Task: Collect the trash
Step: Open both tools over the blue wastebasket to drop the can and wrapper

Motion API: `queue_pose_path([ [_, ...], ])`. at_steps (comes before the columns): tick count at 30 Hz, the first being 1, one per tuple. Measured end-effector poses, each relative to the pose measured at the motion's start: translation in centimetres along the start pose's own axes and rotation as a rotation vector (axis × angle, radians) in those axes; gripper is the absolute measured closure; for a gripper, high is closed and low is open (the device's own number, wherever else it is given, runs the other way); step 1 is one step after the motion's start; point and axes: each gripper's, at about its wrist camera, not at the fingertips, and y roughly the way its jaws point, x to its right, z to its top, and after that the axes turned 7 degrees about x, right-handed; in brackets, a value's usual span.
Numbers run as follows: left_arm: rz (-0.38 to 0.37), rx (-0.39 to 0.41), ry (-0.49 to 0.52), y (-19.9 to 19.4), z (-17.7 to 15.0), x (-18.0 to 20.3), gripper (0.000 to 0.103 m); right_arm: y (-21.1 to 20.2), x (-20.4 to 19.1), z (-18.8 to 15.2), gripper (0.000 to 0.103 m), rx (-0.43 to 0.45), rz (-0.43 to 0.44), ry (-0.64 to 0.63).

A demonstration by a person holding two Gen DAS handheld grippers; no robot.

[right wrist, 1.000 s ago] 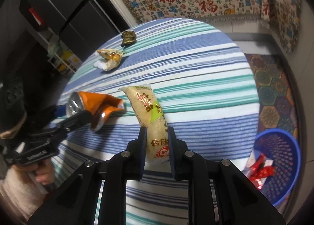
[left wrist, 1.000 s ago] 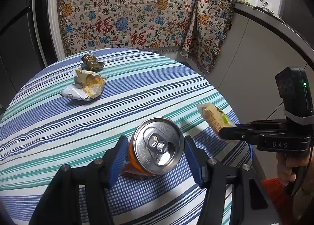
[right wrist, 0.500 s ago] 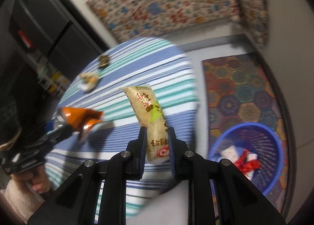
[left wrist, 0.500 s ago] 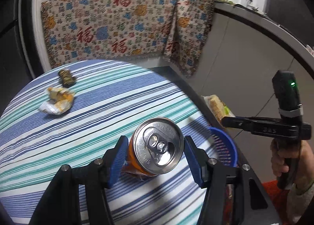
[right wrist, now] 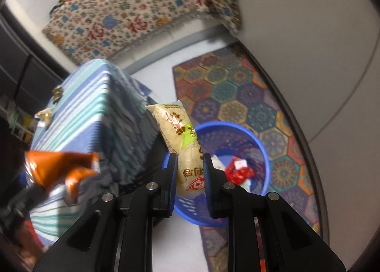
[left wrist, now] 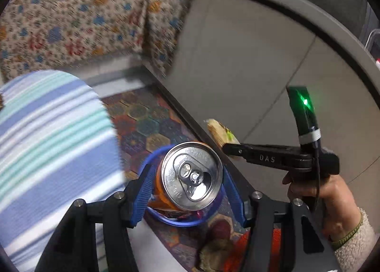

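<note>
While left claw (left wrist: 190, 191) grips orange can (left wrist: 192, 174), right claw (right wrist: 190, 174) pinches yellow packet (right wrist: 180, 139), above blue basket (right wrist: 258, 143), beside striped table (right wrist: 78, 115)

Striped table (right wrist: 78, 115) (two wrappers (right wrist: 44, 115))

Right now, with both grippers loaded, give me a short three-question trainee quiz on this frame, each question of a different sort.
1. True or false: the left gripper is shut on a crushed orange can.
2. What does the right gripper hold? A) red wrapper B) yellow snack packet C) spoon
3. Fill in: the packet hangs over the ____ basket on the floor.

Key
1. True; the blue pads press on both sides of the can.
2. B; the red wrapper already lies in the basket.
3. Blue; two more scraps remain on the striped table.
</note>
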Motion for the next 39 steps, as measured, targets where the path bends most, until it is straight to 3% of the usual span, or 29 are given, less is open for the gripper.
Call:
queue_pose_path([
  [12,-0.012,-0.069,-0.004,8.9,-0.9,0.6,0.044,1.5,4.9,-0.6,0.083,-0.043,0.004,0.105],
  [15,-0.025,-0.057,-0.011,10.3,-1.2,0.2,0.041,2.3,5.1,-0.5,0.076,-0.041,0.016,0.120],
  [16,-0.020,-0.060,-0.016,10.7,-1.3,0.2,0.037,2.5,5.2,-0.6,0.059,-0.040,0.018,0.122],
  [18,-0.042,-0.077,-0.048,11.9,-1.2,-0.5,0.031,2.7,5.3,-0.6,0.043,-0.030,0.016,0.129],
  [21,-0.037,-0.077,-0.077,12.2,-0.9,-1.2,0.030,2.6,5.5,-0.7,0.043,-0.028,-0.010,0.135],
  [23,-0.036,-0.068,-0.088,11.7,-0.6,-1.3,0.030,2.0,5.7,-0.5,0.042,-0.014,-0.034,0.137],
  [28,-0.025,-0.029,-0.084,7.1,0.0,-0.9,0.030,0.1,5.1,0.6,0.017,0.064,-0.119,0.109],
  [31,-0.007,-0.006,-0.079,3.1,0.0,-0.8,0.030,-0.8,3.3,1.3,0.015,0.112,-0.161,0.053],
  [35,0.059,0.032,-0.093,-3.6,-1.2,-2.8,0.029,-2.0,-2.1,1.7,0.013,0.209,-0.213,-0.098],
  [39,0.176,0.058,-0.117,-8.3,-3.1,-7.3,0.029,-2.6,-9.9,0.2,0.007,0.271,-0.120,-0.266],
])
